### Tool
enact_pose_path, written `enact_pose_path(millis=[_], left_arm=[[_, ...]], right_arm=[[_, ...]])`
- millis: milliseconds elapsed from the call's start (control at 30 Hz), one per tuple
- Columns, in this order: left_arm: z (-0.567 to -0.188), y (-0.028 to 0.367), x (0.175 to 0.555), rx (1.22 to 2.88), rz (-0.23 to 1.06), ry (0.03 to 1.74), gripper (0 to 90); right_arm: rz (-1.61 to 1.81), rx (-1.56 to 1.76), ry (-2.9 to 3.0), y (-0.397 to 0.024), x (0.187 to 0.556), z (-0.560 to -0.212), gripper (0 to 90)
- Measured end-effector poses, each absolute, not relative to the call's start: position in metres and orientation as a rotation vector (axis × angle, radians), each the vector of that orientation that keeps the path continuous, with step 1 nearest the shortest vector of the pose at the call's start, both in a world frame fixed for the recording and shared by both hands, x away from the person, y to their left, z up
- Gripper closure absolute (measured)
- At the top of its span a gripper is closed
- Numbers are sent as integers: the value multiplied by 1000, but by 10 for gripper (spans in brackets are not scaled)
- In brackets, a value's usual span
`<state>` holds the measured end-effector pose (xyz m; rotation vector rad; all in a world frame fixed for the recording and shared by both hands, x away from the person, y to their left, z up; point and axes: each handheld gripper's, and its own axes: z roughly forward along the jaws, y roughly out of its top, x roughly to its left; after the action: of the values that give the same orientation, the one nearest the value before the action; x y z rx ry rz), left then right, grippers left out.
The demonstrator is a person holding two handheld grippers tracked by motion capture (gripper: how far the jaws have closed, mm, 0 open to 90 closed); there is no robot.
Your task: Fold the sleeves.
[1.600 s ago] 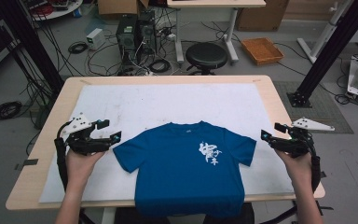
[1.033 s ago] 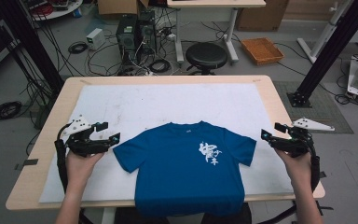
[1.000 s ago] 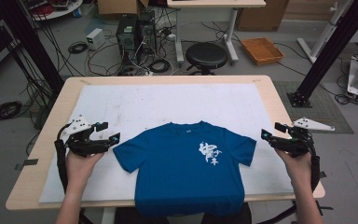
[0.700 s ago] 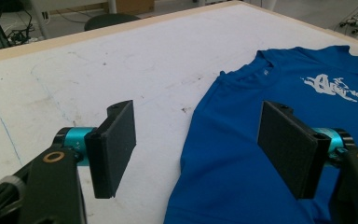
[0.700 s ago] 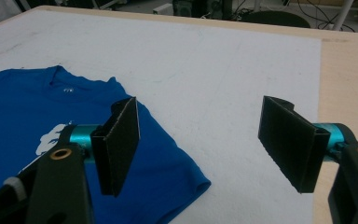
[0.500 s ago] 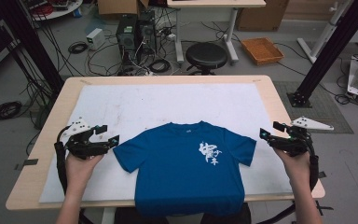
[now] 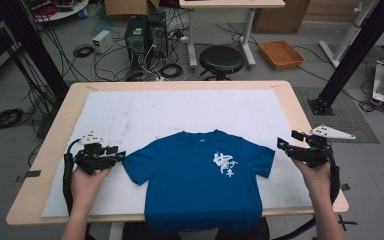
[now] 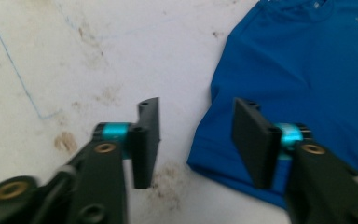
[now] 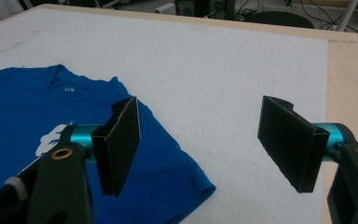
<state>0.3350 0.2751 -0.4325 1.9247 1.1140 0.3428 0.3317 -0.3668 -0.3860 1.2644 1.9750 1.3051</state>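
A blue T-shirt with a white print lies flat on the white mat, its hem hanging over the table's near edge. My left gripper is low at the tip of the shirt's left sleeve. In the left gripper view the jaws have just been closing and stand half apart; one is over the mat, the other over the sleeve, whose edge lies between them, unpinched. My right gripper hovers by the right sleeve, and its jaws are wide open above the sleeve end.
The white mat covers most of the wooden table and is stained near the left sleeve. On the floor beyond the table are a black stool, computer towers with cables, and an orange tray.
My left gripper has sunk a little toward the mat at the left sleeve, and its jaws have narrowed. The right gripper and the shirt have not moved.
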Motion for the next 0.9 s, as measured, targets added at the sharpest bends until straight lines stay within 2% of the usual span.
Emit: enact_pose_path(millis=[267, 333, 367, 400, 467, 533, 900], left_arm=[[-444, 271, 339, 1991, 298, 1159, 587], [-445, 270, 339, 2001, 312, 1160, 659], [-445, 270, 338, 2001, 314, 1161, 659], [-445, 270, 338, 2004, 296, 1153, 775], [-445, 270, 338, 2007, 304, 1152, 796], [-444, 269, 337, 1998, 295, 1128, 875], [-406, 246, 330, 1795, 135, 1059, 885]], right_arm=[[1306, 1273, 1967, -369, 331, -386, 294], [1305, 1273, 1968, -368, 331, -386, 295], [1302, 1273, 1968, -368, 331, -386, 296], [1301, 1270, 1967, -368, 331, -386, 296], [1301, 1271, 1966, -368, 331, -386, 297], [1303, 1268, 1964, -369, 331, -386, 308], [1310, 1250, 1959, -368, 328, -380, 319]])
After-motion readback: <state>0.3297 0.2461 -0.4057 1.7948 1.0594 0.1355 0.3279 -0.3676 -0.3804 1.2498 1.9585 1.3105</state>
